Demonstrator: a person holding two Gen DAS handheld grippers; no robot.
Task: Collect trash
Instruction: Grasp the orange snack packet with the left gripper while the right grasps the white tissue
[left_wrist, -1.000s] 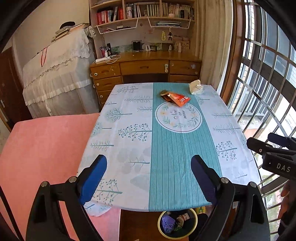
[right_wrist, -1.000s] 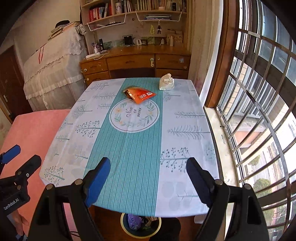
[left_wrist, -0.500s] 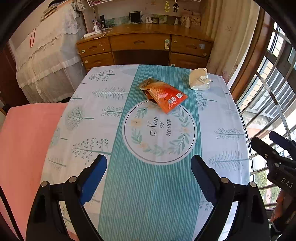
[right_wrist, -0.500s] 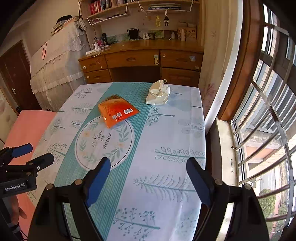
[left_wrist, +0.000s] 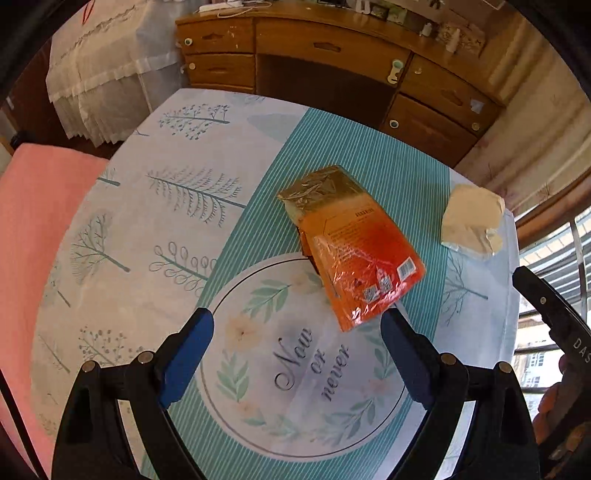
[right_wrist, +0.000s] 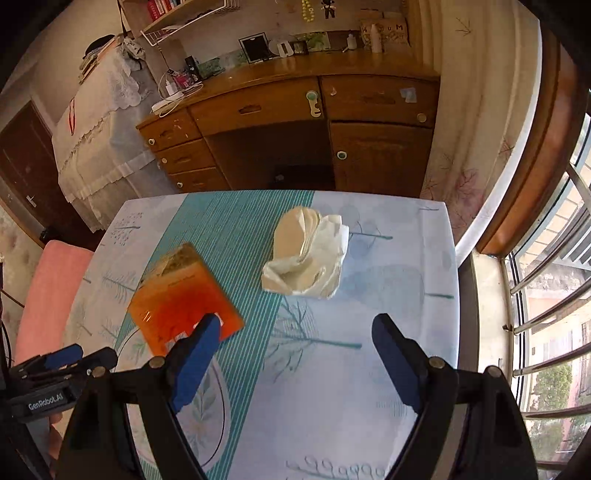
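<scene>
2 items of trash lie on the table, both untouched. The orange snack wrapper sits at the centre right of the left wrist frame, on the teal stripe of the cloth, its lower corner overlapping the printed circle; a gold foil pack pokes out from under its upper end. The crumpled white tissue lies at the centre of the right wrist frame, apart from the wrapper, towards the window side. The left gripper is spread wide and empty, with its right finger tip just beside the wrapper's lower corner. The right gripper is likewise spread and empty, the tissue framed between and beyond its fingers; its left finger overlaps the wrapper's near edge in the picture, though contact cannot be confirmed. Judgement: both units are on approach, no grasp begun. Risks noted: the wrapper is flat and glossy, so fingers closing from above may skate over it or push it along the cloth; a pinch may catch the tablecloth as well and drag it; lifting the wrapper may leave the foil pack behind; the tissue is light and loose and may slip from a shallow grip. No bin is visible in either view.
</scene>
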